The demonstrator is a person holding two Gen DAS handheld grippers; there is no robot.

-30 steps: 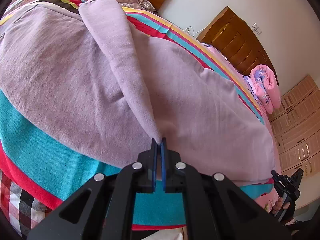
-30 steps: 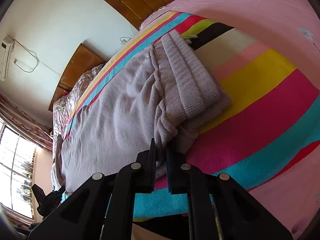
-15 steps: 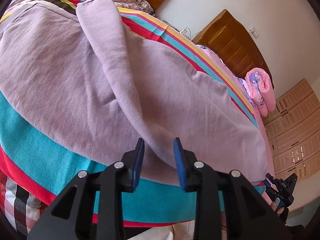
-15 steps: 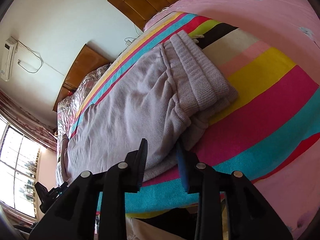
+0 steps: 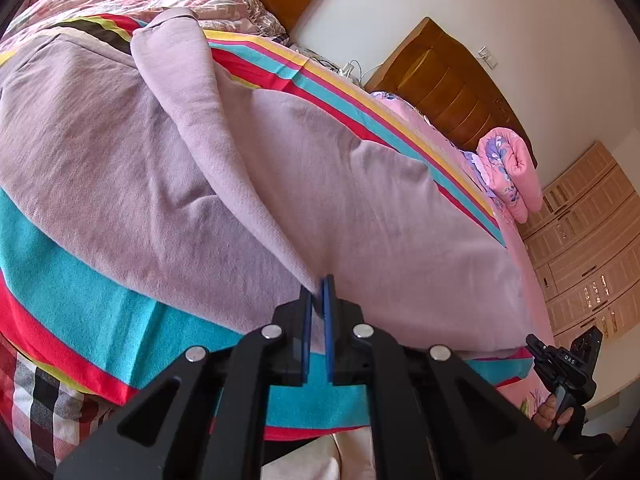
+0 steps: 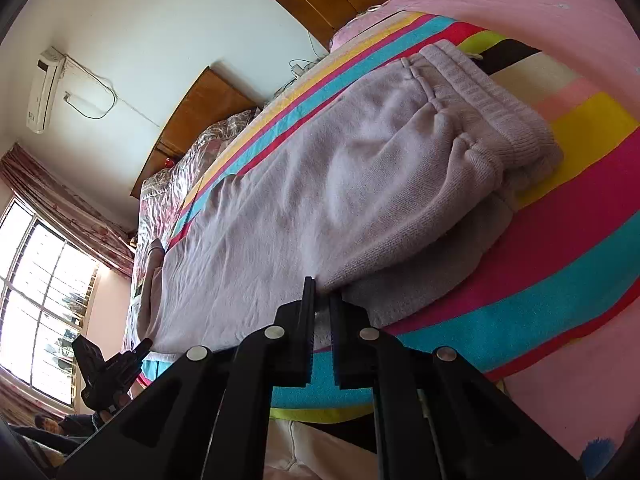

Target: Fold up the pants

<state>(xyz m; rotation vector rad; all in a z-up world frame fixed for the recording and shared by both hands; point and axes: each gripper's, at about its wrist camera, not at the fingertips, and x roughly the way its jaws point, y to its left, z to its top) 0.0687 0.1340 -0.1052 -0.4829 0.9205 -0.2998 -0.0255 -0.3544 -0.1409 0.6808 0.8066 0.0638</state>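
Left wrist, pants (image 5: pixel 380 200) pinched between fingers (image 5: pixel 306 320)

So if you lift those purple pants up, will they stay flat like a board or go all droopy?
Probably droopy. The pants already wrinkle and form a raised ridge where the left hand-held gripper pinches them. The knit fabric looks soft and fairly thick, so it should sag rather than slip. The ribbed waistband looks bulkier, so that end may hang heavier.

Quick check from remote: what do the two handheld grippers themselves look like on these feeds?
Both are matte black plastic with angular, cut-out arms and round silver fastener heads. The left gripper carries blue pads on its fingers; the right gripper's pads look dark here. White lettering marks the right one's body in the left view. No cables show.
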